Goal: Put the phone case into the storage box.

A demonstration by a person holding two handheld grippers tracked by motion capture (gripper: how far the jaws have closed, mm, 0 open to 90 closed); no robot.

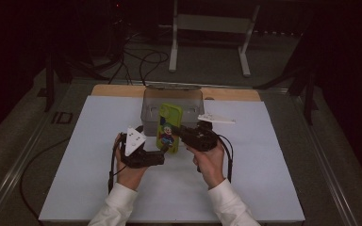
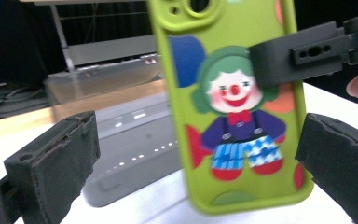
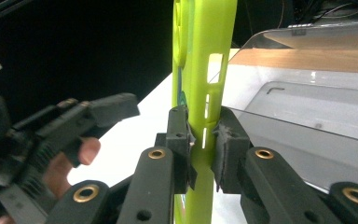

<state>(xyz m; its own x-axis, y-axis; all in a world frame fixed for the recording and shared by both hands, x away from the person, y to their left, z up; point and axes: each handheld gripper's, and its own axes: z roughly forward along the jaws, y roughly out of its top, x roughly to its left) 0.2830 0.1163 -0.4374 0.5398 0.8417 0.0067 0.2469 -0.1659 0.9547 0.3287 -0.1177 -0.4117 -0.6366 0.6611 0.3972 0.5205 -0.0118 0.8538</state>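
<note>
Green phone case held upright over the table by 1 gripper.

High view: the phone case (image 1: 168, 126) stands above the white table (image 1: 264, 188), before a clear box (image 1: 151, 109); right gripper (image 1: 181, 132) grips its edge, left gripper (image 1: 162, 151) sits at its lower corner.
Left gripper view: 2 jaws spread wide, the case between them untouched, its top cut off.
Right gripper view: pads (image 3: 179, 135) clamp the case edge.

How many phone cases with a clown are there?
1. The green phone case stands upright over the table's middle, pinched by the right claw, in front of the clear box.
</note>
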